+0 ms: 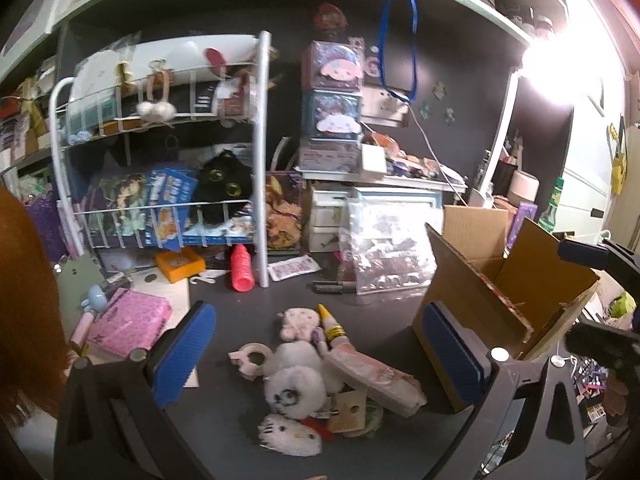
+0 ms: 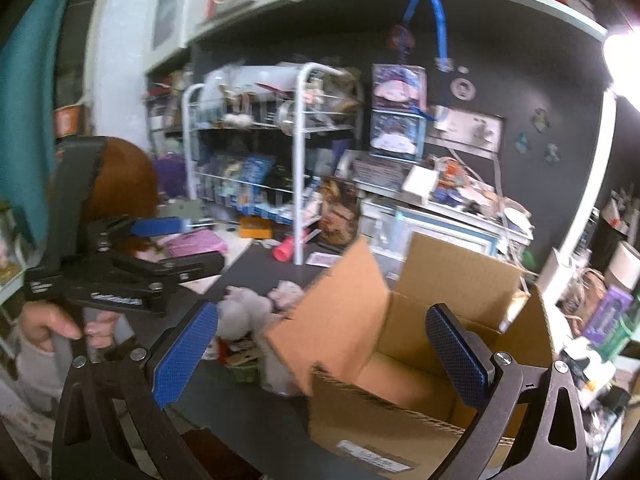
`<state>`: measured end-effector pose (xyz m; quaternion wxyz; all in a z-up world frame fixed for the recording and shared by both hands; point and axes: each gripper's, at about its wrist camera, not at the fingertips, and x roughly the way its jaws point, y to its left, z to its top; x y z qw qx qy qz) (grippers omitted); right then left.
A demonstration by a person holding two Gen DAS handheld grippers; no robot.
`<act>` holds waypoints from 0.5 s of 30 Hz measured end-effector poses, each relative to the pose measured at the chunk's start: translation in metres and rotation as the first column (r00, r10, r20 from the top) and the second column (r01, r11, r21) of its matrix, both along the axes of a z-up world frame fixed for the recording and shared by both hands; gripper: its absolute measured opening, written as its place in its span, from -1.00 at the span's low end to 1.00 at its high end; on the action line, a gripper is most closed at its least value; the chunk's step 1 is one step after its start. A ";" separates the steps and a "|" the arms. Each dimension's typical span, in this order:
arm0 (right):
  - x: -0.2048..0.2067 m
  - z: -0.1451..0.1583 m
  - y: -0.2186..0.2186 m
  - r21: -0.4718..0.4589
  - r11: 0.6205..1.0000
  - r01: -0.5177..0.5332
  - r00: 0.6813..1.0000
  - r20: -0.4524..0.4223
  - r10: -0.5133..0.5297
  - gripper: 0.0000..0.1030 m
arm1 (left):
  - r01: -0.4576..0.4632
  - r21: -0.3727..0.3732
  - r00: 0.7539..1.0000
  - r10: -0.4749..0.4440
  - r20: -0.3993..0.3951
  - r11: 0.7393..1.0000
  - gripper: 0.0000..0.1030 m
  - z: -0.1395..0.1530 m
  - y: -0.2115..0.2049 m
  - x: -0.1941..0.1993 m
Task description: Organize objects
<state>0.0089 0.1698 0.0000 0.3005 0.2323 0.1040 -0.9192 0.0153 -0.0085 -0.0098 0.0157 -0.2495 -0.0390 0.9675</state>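
Note:
A heap of small items lies on the dark desk: a white fluffy plush (image 1: 294, 390), a cat-face plush (image 1: 290, 434), a pink plush (image 1: 298, 322), a tape roll (image 1: 252, 358), a yellow-tipped glue tube (image 1: 332, 326) and a pink wrapped packet (image 1: 376, 374). My left gripper (image 1: 320, 354) is open above this heap, its blue pads either side of it. An open cardboard box (image 1: 508, 292) stands to the right. My right gripper (image 2: 322, 354) is open over the box (image 2: 420, 340), nothing between its fingers. The left gripper (image 2: 160, 248) also shows in the right wrist view, held by a hand (image 2: 48, 326).
A white wire rack (image 1: 262, 160) full of toys stands at the back left, a red bottle (image 1: 242, 268) at its foot. Pink pouch (image 1: 132, 322) and orange box (image 1: 180, 264) lie left. A clear bag (image 1: 388, 256) and stacked character tins (image 1: 332, 92) sit behind.

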 end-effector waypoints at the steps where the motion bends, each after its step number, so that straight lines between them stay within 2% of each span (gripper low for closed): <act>1: 0.004 0.003 -0.004 -0.004 1.000 -0.027 1.000 -0.007 0.027 1.00 | -0.009 0.000 1.000 0.009 -0.004 1.000 0.99 0.001 -0.005 0.002; 6: 0.016 0.010 -0.040 0.006 0.990 -0.142 0.990 -0.025 0.142 0.99 | -0.049 0.014 0.999 0.049 -0.004 0.999 0.99 -0.003 -0.041 0.008; 8: 0.018 0.007 -0.059 0.022 0.984 -0.175 0.984 -0.018 0.176 0.80 | -0.057 0.026 0.998 0.057 0.000 0.998 0.99 -0.006 -0.054 0.009; 10: 0.018 0.000 -0.076 0.025 0.979 -0.203 0.979 0.013 0.203 0.39 | -0.072 0.031 0.997 0.072 0.011 0.997 0.99 -0.011 -0.065 0.010; 15: 0.014 -0.029 -0.111 0.008 0.967 -0.253 0.962 0.106 0.251 0.35 | -0.080 0.042 0.996 0.077 0.051 0.996 0.99 -0.026 -0.083 0.007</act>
